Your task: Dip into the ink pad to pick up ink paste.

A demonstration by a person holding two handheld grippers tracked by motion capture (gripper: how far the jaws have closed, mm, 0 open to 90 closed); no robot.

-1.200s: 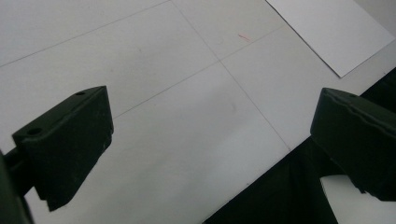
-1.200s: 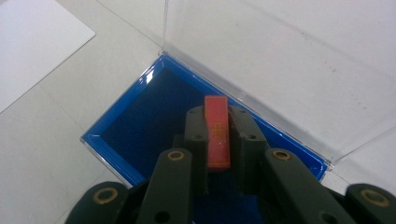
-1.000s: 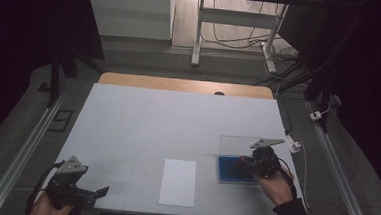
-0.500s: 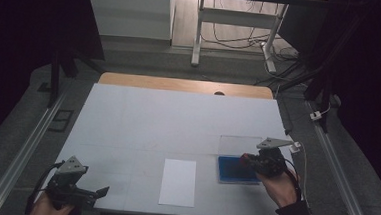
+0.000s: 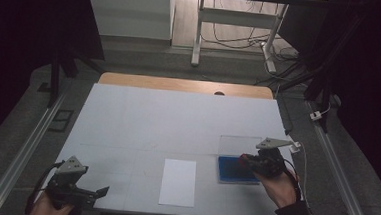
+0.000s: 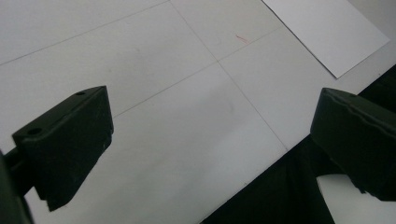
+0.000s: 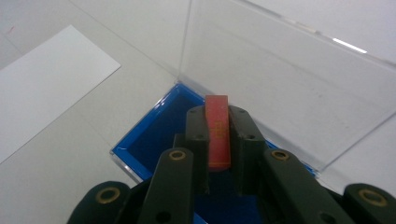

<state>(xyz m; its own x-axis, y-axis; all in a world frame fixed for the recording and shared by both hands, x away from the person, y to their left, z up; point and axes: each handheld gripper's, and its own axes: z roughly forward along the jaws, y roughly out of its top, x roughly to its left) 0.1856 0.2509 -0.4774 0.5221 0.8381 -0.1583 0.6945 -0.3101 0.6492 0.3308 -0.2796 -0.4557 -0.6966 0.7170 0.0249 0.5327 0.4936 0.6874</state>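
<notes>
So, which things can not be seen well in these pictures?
- Red piece, right gripper view: lower part hidden between the right hand-held gripper jaws; its yellow marks are too small to read.
- Blue tray, same view: near side hidden behind the gripper.
- White sheet, left gripper view: cut off by the top edge.

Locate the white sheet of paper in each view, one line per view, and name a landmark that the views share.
High view: white sheet of paper lies near the table's front edge, centre.
Left gripper view: its corner sits top right.
Right gripper view: it lies at the left edge.
Shared landmark: the sheet itself; the blue tray appears in two views.
</notes>
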